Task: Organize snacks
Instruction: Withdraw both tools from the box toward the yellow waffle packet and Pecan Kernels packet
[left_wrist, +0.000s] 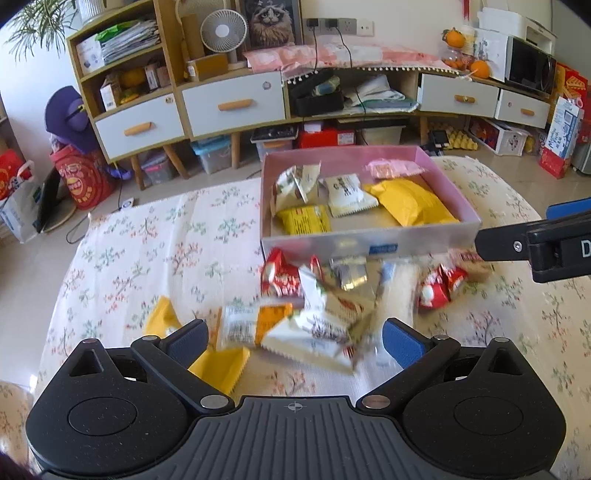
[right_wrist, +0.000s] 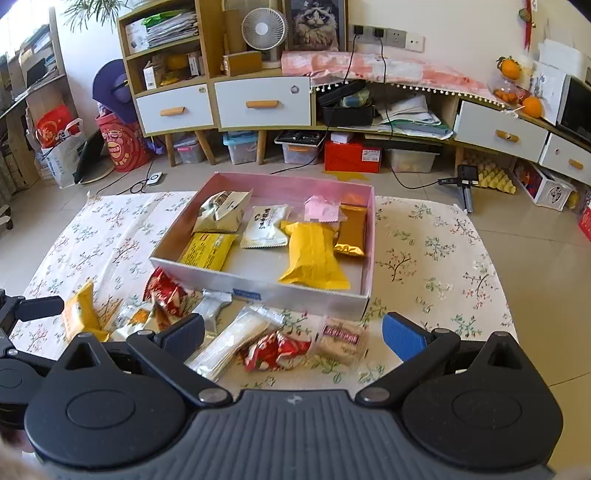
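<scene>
sorting snacks into the pink box (right_wrist: 364, 236), with part of the work done: inside already a big yellow bag (right_wrist: 314, 254), a gold packet (right_wrist: 352, 230), a white packet (right_wrist: 267, 225), a flat yellow packet (right_wrist: 208, 251), a pale folded bag (right_wrist: 221, 210) and a small pink one (right_wrist: 321, 208). still loose on the flowered cloth (right_wrist: 443, 266), just in front of the box's near wall: a long clear packet (right_wrist: 232, 341), a red wrapper (right_wrist: 277, 350), a beige biscuit packet (right_wrist: 341, 338), a silver packet (right_wrist: 214, 306), more red wrappers (right_wrist: 166, 290) and a small yellow bag (right_wrist: 79, 314). right gripper (right_wrist: 293, 334) wide open and empty, hanging low over the long clear packet and red wrapper. left gripper (left_wrist: 295, 338) also wide open and empty, over a blurred heap of white and orange packets (left_wrist: 295, 325); exact count there impossible to tell. to do this step well: choose one packet only, probably the red wrapper or the beige packet lying apart from the rest; lower until both pads straddle its middle, close gently because crumbly content may break, lift clear over the near wall, then release in the free floor area near the front of the box. better to keep both grippers apart, since very close together here.
</scene>
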